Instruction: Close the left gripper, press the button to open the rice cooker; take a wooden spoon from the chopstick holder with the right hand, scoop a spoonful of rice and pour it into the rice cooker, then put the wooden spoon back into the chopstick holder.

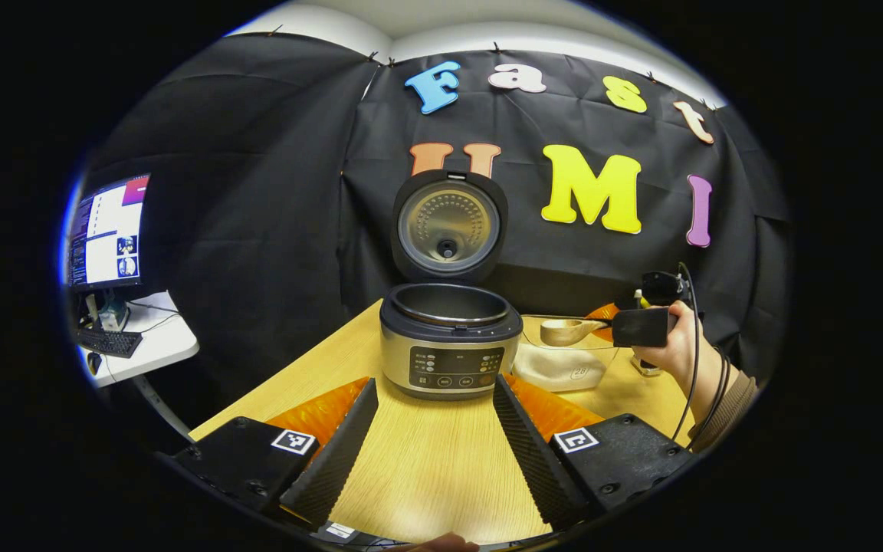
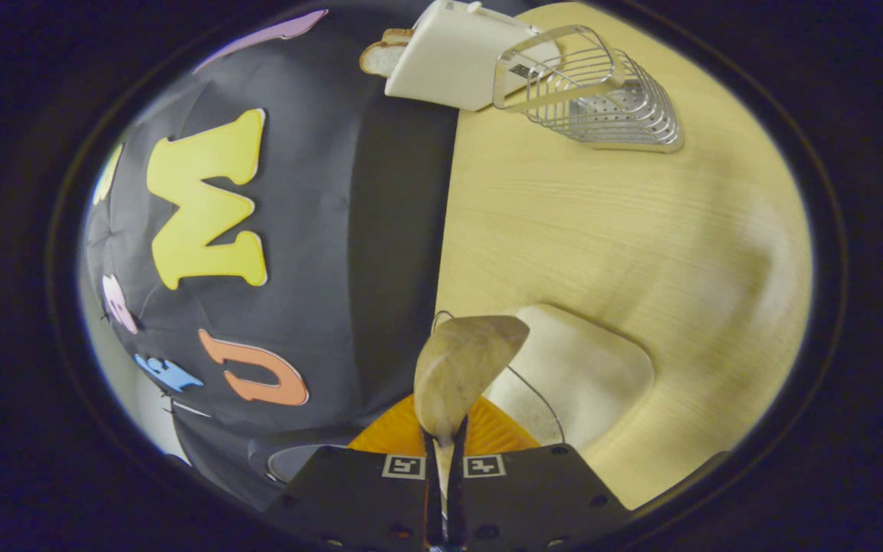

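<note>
The spoon (image 2: 463, 366) is clamped by its handle between the fingers of the right gripper (image 2: 445, 452), its bowl sticking out forward. In the left gripper view the same spoon (image 1: 572, 330) hangs level over the rice container (image 1: 562, 365), just right of the cooker (image 1: 449, 341), with a hand (image 1: 675, 349) carrying the right gripper (image 1: 616, 325) behind it. Whether the bowl has rice in it cannot be told; in the right gripper view only its smooth wooden back shows.

The spoon looks light and stiff, so it should not bend or break under the grip. Its smooth, narrow handle could twist between the fingers, though, so the hold is probably best kept on the handle with the bowl level until it is over the pot. The rice would spill with any tilt.

The cooker stands at the middle of the table (image 1: 426, 460), its lid (image 1: 449, 226) up and the inner pot exposed, so the button step seems done. The left gripper (image 1: 434, 429) hovers near, in front of the cooker, its fingers spread wide and gripping nothing.

In the right gripper view a wire holder (image 2: 591, 92) lies far off on the table beside a white appliance (image 2: 453, 54); this may be where the spoon goes back.
</note>
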The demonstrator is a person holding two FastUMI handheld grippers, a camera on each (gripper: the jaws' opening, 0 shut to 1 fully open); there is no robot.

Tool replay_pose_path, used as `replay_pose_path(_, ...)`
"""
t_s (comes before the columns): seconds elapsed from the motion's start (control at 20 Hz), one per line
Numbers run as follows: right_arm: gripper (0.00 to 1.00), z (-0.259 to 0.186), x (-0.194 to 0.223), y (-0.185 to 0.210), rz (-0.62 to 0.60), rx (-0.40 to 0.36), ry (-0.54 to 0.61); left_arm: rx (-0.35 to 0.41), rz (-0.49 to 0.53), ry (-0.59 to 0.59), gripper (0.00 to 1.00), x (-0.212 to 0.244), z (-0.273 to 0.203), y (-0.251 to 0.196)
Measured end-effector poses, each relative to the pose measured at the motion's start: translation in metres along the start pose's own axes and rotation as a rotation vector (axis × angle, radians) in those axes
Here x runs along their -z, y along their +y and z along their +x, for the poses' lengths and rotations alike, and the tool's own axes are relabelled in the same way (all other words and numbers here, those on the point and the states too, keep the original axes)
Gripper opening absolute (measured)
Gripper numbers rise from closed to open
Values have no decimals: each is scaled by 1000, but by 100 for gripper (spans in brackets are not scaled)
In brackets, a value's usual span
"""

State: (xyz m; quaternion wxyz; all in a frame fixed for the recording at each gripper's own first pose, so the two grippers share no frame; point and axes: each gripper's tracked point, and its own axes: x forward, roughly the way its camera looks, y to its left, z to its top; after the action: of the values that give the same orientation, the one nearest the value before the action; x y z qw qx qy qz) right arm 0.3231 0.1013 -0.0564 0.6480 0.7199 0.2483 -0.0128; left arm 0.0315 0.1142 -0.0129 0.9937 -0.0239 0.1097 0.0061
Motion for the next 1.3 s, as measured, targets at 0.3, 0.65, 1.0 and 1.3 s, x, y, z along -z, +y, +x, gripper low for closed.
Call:
replay_pose_path(0.3,3,-23,18,47,97,-122,43,12,-10,-8,97,-4,-3,1)
replay_pose_path(0.65,3,-32,75,103,13,-180,97,5,11,-20,97,-10,-11,6)
replay_pose_path(1.0,3,-9,121,106,-105,-114,91,-2,35,-18,97,-11,-16,17)
replay_pose_path(1.3,3,29,156,108,-367,-22,19,-24,59,-40,97,-17,-19,23)
